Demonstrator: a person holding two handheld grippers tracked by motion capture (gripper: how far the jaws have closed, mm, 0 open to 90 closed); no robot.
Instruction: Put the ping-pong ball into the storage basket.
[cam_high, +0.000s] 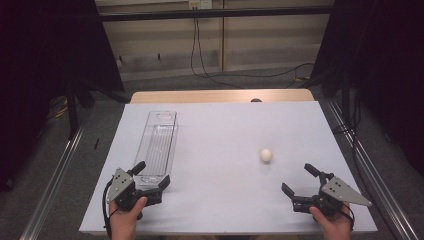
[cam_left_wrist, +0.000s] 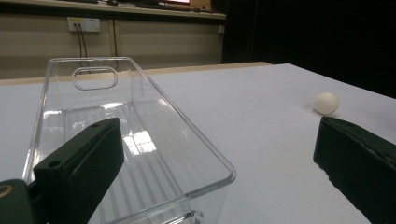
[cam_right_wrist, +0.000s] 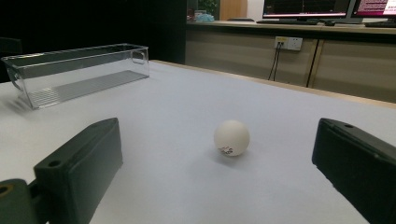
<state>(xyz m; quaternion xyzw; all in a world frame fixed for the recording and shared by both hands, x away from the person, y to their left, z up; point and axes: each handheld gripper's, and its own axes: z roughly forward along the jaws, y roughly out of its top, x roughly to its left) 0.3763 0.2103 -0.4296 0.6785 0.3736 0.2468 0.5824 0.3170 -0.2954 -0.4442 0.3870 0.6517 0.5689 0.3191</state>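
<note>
Both grippers, left (cam_high: 152, 174) and right (cam_high: 299, 179), are held wide open, nothing gripped; ball (cam_high: 266, 155) sits near the right, bin (cam_high: 156, 144) at the left.

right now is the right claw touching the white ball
Apart. The right gripper view shows bare table between the right claw and the ball; the high view shows the same gap.

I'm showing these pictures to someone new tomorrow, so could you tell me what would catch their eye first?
Probably the small white ball, alone on the pale table right of centre, just ahead of the right gripper with its jaws wide open. Next, the long clear plastic bin lying lengthwise on the left, its near end between the open jaws of the left gripper.
</note>
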